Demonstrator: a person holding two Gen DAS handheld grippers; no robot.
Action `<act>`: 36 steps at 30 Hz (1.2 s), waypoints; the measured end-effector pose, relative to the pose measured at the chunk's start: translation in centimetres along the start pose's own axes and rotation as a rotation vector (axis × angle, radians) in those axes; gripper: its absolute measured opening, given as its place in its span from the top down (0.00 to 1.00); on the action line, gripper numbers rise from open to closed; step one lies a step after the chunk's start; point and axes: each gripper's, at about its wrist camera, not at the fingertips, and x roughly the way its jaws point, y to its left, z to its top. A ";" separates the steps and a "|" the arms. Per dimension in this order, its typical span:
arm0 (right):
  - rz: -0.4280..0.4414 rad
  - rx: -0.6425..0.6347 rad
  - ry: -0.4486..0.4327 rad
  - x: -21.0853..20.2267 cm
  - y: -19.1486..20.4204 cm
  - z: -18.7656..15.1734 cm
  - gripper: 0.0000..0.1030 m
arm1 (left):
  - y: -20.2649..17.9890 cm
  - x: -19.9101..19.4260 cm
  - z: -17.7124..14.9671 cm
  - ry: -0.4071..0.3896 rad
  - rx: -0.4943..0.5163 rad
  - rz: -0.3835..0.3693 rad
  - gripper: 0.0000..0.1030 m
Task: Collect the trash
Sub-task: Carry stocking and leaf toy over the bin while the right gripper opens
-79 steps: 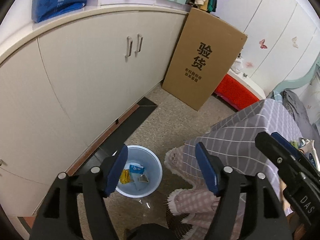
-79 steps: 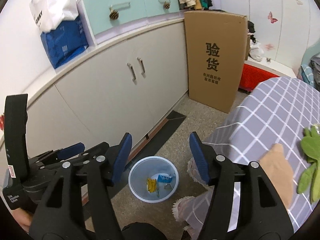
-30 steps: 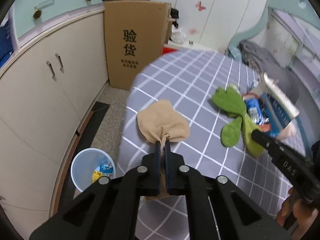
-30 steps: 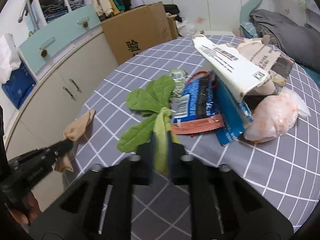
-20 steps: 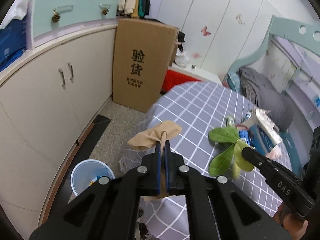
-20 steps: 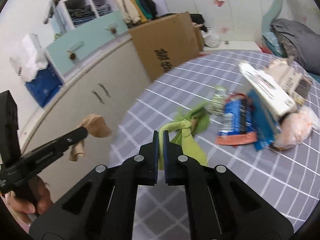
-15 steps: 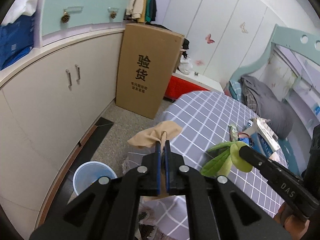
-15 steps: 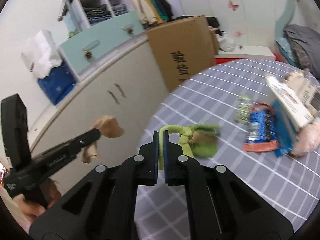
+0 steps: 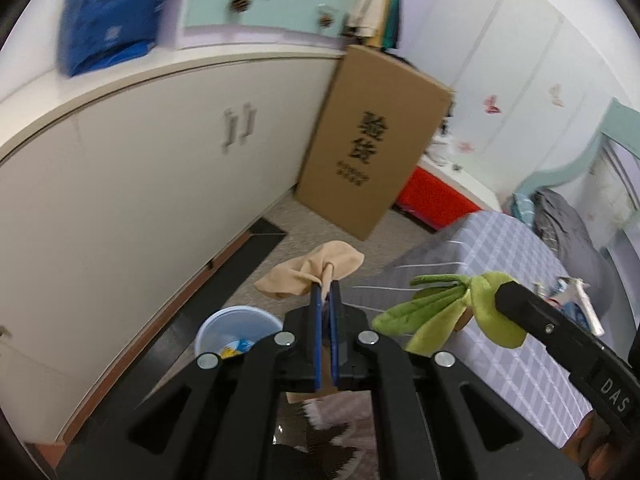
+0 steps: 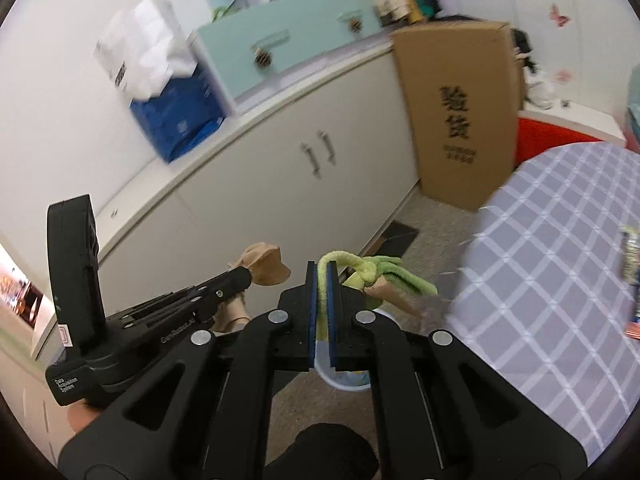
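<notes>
Left claw (image 9: pixel 325 292): jaws closed flat together on a beige cloth (image 9: pixel 316 270). The cloth is gripped at a bunched fold and spreads out beyond the fingertips, lifted off all surfaces, above the floor between the cabinet front (image 9: pixel 132 184) and the table (image 9: pixel 532 304).

Right claw (image 10: pixel 321 270): jaws closed on the stem end of a green leafy item (image 10: pixel 376 272). The leaves hang off to the right of the fingertips, in the air, left of the table edge. In the left wrist view the same green item (image 9: pixel 448 312) shows at the tip of the right claw, beside the beige cloth but not touching it.

Trash bin (image 9: pixel 236 332): pale blue, round, standing on the floor near the cabinet base, below and left of the left claw. It contains blue and yellow wrappers (image 9: pixel 238 346). In the right wrist view the bin (image 10: pixel 344 376) lies directly under the right claw, mostly hidden by the jaws.

Table: covered in a grey checked cloth. Packaging (image 9: pixel 572 296) lies on its far right side; details are blurred.

Surroundings: a tall cardboard box (image 9: pixel 372 144) leans against the cabinet.
</notes>
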 end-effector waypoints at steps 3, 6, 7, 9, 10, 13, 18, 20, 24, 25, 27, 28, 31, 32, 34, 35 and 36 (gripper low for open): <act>0.015 -0.022 0.049 2.9 1.6 0.0 0.96 | 2.6 0.9 0.1 0.014 -0.027 0.039 0.97; 0.026 -0.034 0.107 6.0 2.7 -0.2 0.96 | 4.8 2.1 0.1 0.037 -0.058 0.062 0.97; 0.024 -0.042 0.126 7.0 3.1 -0.3 0.96 | 5.3 2.5 0.1 0.045 -0.066 0.069 0.97; 0.023 -0.055 0.156 8.7 3.6 -0.6 0.96 | 6.5 3.5 -0.1 0.065 -0.079 0.087 0.97; 0.023 -0.065 0.172 9.9 4.0 -0.7 0.96 | 6.7 3.7 -0.2 0.070 -0.083 0.090 0.97; 0.016 -0.082 0.205 12.1 4.4 -1.0 0.95 | 8.0 4.7 -0.3 0.091 -0.099 0.109 0.97; -0.043 -0.089 0.229 14.6 4.2 -1.6 0.42 | 9.6 6.1 -0.6 0.129 -0.113 0.130 0.97; -0.062 -0.093 0.214 14.6 4.1 -1.8 0.42 | 9.9 6.5 -0.7 0.140 -0.115 0.132 0.97; -0.093 -0.098 0.217 14.4 3.8 -2.3 0.42 | 9.8 7.2 -0.7 0.160 -0.113 0.128 0.97; -0.108 -0.107 0.209 14.2 3.8 -2.4 0.42 | 9.6 7.3 -0.8 0.161 -0.109 0.126 0.97; -0.118 -0.105 0.206 14.0 3.5 -2.5 0.42 | 9.3 7.6 -0.8 0.166 -0.099 0.125 0.97; -0.124 -0.101 0.204 13.8 3.3 -2.6 0.42 | 9.2 7.8 -0.8 0.168 -0.097 0.121 0.97; -0.139 -0.089 0.196 13.4 2.7 -2.6 0.42 | 8.7 8.0 -0.9 0.173 -0.086 0.115 0.97; -0.144 -0.086 0.191 13.2 2.5 -2.7 0.42 | 8.5 8.0 -0.8 0.175 -0.082 0.114 0.97; -0.167 -0.093 0.174 12.8 2.5 -2.6 0.40 | 8.1 8.0 -0.9 0.176 -0.076 0.109 0.97; -0.174 -0.098 0.165 12.5 2.5 -2.5 0.40 | 7.9 8.1 -0.8 0.177 -0.071 0.108 0.97; -0.183 -0.102 0.155 12.3 2.4 -2.5 0.39 | 7.7 8.2 -0.8 0.180 -0.065 0.105 0.97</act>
